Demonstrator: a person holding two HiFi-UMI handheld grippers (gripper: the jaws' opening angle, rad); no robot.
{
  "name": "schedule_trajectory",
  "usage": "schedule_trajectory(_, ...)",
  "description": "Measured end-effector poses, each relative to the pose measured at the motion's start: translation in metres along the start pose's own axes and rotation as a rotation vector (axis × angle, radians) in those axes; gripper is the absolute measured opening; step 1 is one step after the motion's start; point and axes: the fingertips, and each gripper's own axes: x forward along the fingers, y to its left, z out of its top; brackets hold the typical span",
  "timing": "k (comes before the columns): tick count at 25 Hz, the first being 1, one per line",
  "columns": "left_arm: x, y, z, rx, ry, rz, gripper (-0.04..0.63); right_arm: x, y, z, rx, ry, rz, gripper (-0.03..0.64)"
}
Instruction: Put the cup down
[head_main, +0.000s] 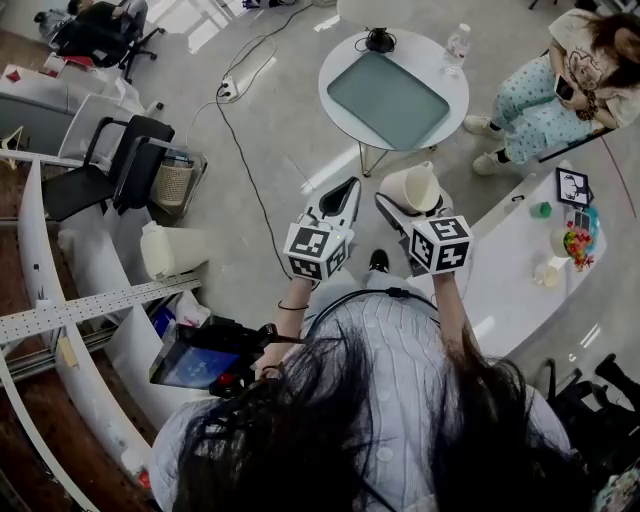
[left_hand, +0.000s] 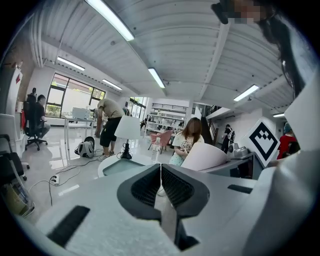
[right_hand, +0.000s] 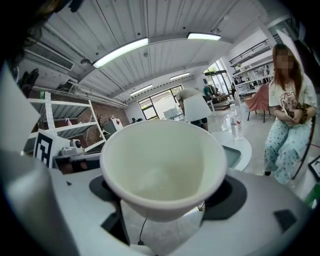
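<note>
Now right hand-held gripper (head_main: 403, 203) clamps the white cup (right_hand: 162, 170); left hand-held gripper (left_hand: 160, 172) alongside, jaws together, empty.

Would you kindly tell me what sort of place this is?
Most likely an open-plan office or lab workspace: black office chairs, a long white curved desk and a round white table stand on a polished grey floor, with fluorescent strip lights on the ceiling.

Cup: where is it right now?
The cup is clamped in the right tongs, right of centre in the head view, in the air over the floor just short of the round table.
</note>
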Motion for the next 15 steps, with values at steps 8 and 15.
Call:
schedule_trajectory(8,0.018,0.001,0.005,0.013,0.014,-0.013,0.017,0.003,-0.020,0.005,0.021,-0.008,-0.020,0.433)
schedule_trajectory(15,0.046,0.013,0.011,0.025,0.020,-0.049,0.017,0.013,-0.041,0.012,0.039,-0.018,-0.062,0.433)
